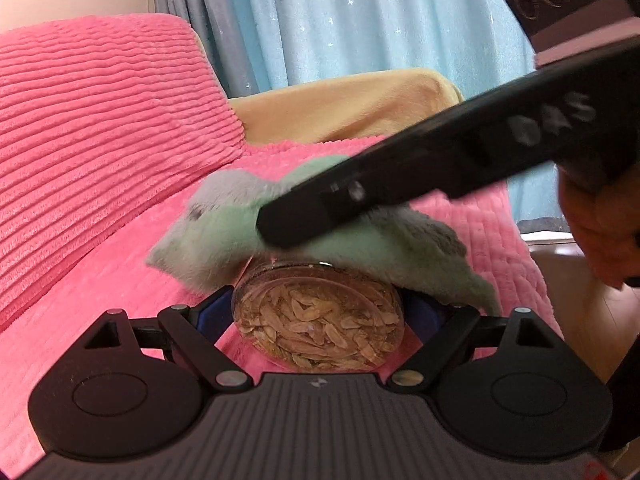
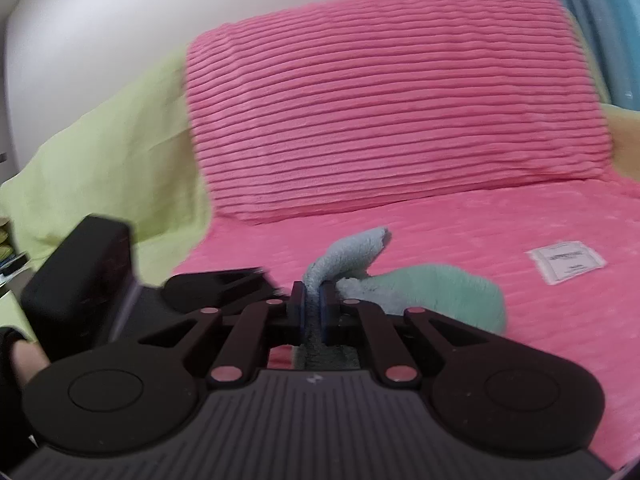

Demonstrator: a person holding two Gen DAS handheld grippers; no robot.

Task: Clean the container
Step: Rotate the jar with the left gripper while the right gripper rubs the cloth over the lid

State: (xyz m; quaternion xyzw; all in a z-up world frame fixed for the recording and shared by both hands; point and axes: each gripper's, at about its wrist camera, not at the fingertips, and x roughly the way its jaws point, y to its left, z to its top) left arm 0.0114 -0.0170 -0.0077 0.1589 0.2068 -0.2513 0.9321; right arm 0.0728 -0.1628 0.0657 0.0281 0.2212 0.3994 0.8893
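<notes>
My left gripper is clamped on the clear container, its base full of pale dried flakes facing my camera, above the pink sofa seat. My right gripper pinches the green-and-grey cloth tight, pressing it over the container's far end. A white sachet lies near the seat's right edge.

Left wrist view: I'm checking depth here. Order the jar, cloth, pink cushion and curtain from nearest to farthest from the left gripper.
1. Jar, between the left gripper fingers.
2. Cloth, draped on the jar's far end.
3. Pink cushion, behind, left.
4. Curtain, at the back.
</notes>
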